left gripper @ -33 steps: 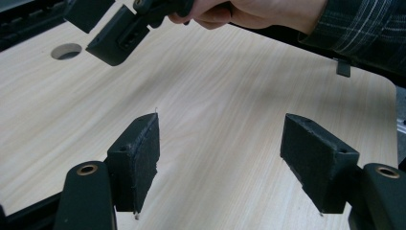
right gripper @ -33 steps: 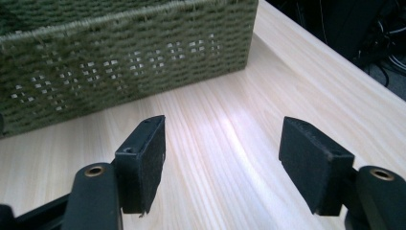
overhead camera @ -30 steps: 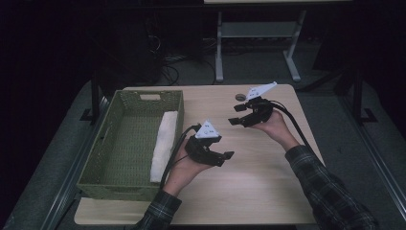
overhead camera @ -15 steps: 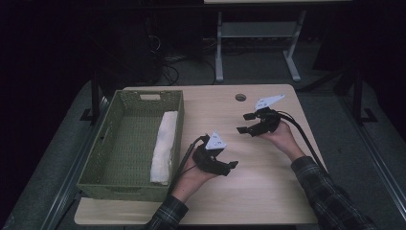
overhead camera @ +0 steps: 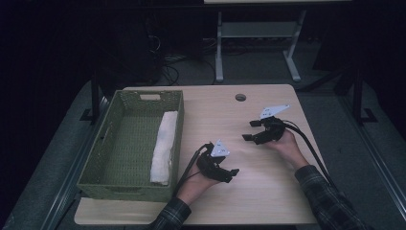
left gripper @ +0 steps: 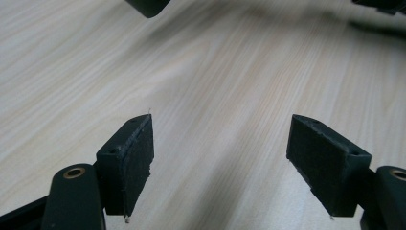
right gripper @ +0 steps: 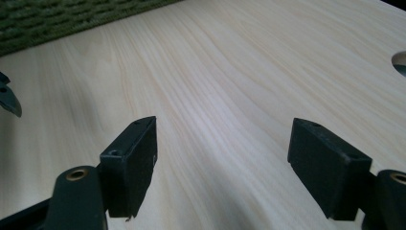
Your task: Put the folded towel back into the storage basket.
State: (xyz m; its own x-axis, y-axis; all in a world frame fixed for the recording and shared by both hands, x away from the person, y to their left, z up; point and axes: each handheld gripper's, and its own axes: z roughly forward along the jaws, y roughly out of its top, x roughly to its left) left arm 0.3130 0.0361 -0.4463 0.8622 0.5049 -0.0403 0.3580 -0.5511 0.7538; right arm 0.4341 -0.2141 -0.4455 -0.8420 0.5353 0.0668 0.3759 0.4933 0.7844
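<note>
Left gripper (overhead camera: 233, 172) now lower and nearer the front edge of the counter (overhead camera: 268, 201), moved toward 5 o'clock, away from the basket (overhead camera: 129, 143). Right gripper (overhead camera: 249, 130) also lower, slid toward 5 o'clock, away from the round hole (overhead camera: 240, 97). Fingers (left gripper: 129, 158) of the left one just opened wider, nothing between them. Fingers (right gripper: 134, 163) of the right one just opened wider too, only bare wood between.
</note>
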